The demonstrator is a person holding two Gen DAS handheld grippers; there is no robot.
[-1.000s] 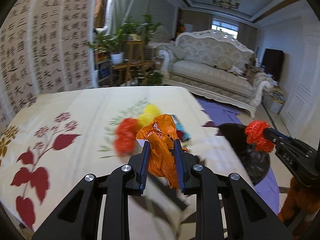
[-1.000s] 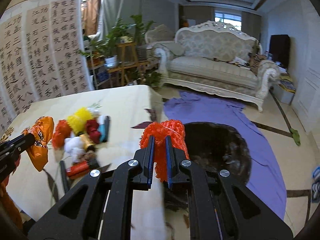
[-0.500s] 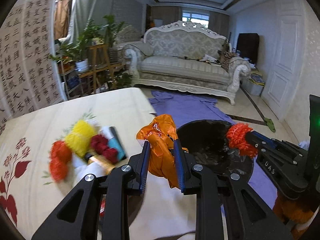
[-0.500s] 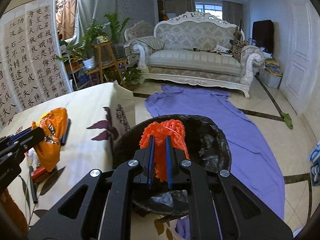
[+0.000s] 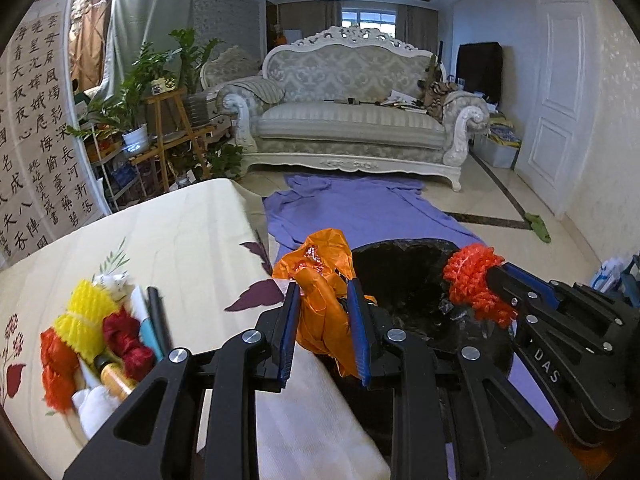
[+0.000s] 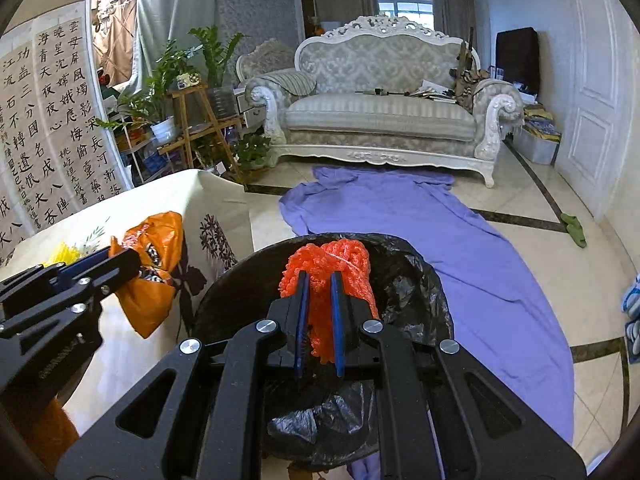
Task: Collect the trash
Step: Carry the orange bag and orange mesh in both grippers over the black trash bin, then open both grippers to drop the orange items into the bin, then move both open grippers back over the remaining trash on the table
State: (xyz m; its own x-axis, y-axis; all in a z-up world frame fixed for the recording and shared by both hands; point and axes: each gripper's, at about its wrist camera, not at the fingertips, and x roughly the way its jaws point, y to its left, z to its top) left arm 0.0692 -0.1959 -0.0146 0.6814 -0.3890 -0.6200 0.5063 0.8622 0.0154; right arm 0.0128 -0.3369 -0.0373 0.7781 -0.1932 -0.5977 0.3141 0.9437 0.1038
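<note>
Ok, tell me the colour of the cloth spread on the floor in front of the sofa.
Purple cloth, plain, no pattern; the right wrist view shows it best.

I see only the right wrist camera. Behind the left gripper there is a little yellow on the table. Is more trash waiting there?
Observer: Yes. The left wrist view shows a pile on the tablecloth: yellow foam nets, a dark red bundle, an amber bottle and a dark pen.
Operator: Do both pads of the left gripper hold the orange bag?
Observer: Yes. The orange plastic bag sits pinched between both blue pads of the left gripper, and its tail hangs below them.
</note>
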